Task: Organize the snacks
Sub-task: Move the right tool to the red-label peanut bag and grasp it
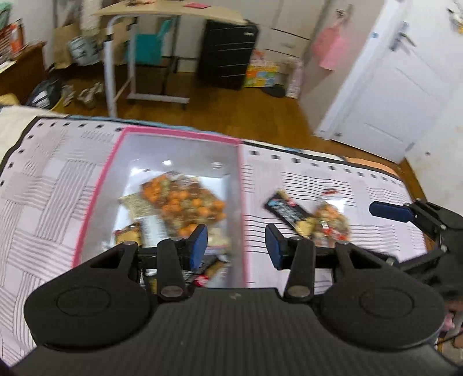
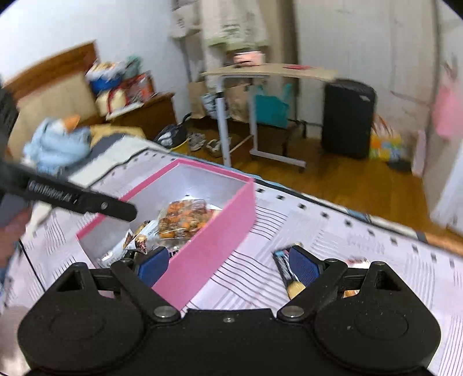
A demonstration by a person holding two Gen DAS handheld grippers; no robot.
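- Pink rectangular cardboard box [image 1: 99, 185], white inside, open top, sits on bed w/ pale striped patchwork cover [image 1: 43, 179]. It's the landmark for everything below.
- Inside box: clear bag of orange/brown snacks [image 1: 185, 202] near middle; small brown snack packet [image 1: 128, 232] at near-left corner; a few more wrappers at near end, too blurred to ID.
- Outside box, just beside its right wall on the bed cover: black flat snack bar w/ blue-white print [image 1: 285, 209]; next to that, further from box, a small clear bag of orange snacks [image 1: 332, 219].
- Left tool [image 1: 236, 245]: above near end of box, straddling right wall. Blue pads apart by a modest gap, jaws edging wider, nothing gripped.
- Right tool [image 2: 228, 267]: near box's right wall, jaws wide, nothing held. One pad over box's near corner, other over black snack bar [image 2: 282, 264] on bed.
- Both views motion-blurred.
- Past box: wood floor [image 1: 231, 110], light rolling worktop [image 1: 173, 8].
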